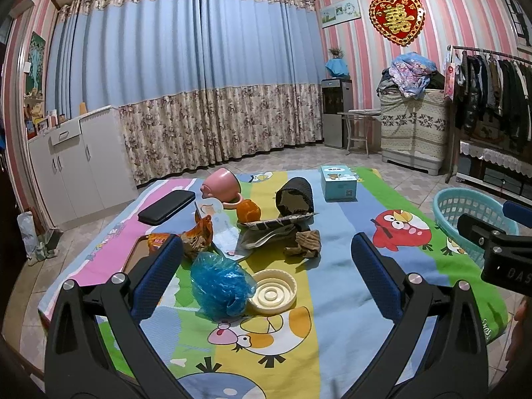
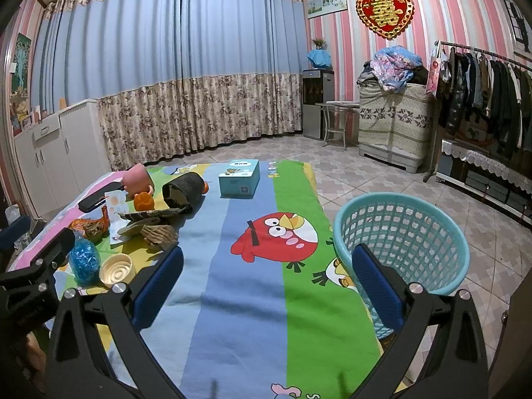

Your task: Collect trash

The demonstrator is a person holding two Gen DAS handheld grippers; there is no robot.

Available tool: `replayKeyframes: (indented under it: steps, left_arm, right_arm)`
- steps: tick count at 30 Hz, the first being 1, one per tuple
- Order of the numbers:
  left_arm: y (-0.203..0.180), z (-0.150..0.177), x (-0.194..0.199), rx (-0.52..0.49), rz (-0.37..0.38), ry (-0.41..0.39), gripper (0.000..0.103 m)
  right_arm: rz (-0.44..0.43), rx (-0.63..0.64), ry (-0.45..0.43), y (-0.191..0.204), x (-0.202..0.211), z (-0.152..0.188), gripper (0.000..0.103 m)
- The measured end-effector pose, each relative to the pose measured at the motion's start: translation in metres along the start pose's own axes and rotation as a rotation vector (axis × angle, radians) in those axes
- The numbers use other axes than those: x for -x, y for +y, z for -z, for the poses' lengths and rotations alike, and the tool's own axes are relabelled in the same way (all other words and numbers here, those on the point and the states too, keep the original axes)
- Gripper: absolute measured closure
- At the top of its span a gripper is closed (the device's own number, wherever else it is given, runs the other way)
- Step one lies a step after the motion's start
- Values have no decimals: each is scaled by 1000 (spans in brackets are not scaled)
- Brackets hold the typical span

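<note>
Presently I log, by size: cartoon-print sheet (image 1: 339, 266) covering the table; teal mesh basket (image 2: 402, 232) on the floor just beside its right edge; my left gripper (image 1: 266, 266), jaws spread wide and empty above the litter; my right gripper (image 2: 266, 276), likewise spread and empty over bare cloth; blue crumpled bag (image 1: 219, 282) touching a cream lid (image 1: 272, 294); brown crumpled paper (image 1: 304, 242); orange snack wrapper (image 1: 196, 236).
</note>
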State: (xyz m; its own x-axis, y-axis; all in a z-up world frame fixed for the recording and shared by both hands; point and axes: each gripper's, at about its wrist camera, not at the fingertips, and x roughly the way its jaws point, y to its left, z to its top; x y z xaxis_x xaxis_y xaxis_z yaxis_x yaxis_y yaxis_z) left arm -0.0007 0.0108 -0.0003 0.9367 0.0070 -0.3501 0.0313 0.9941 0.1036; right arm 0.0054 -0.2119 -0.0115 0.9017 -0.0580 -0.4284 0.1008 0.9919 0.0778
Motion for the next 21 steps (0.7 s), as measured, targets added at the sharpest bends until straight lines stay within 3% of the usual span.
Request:
replayKeyframes:
  steps: [21]
  left_arm:
    - [27,9,-8,37,-17,22,5]
  right_arm:
    - [11,13,5,2,-4,-1,4]
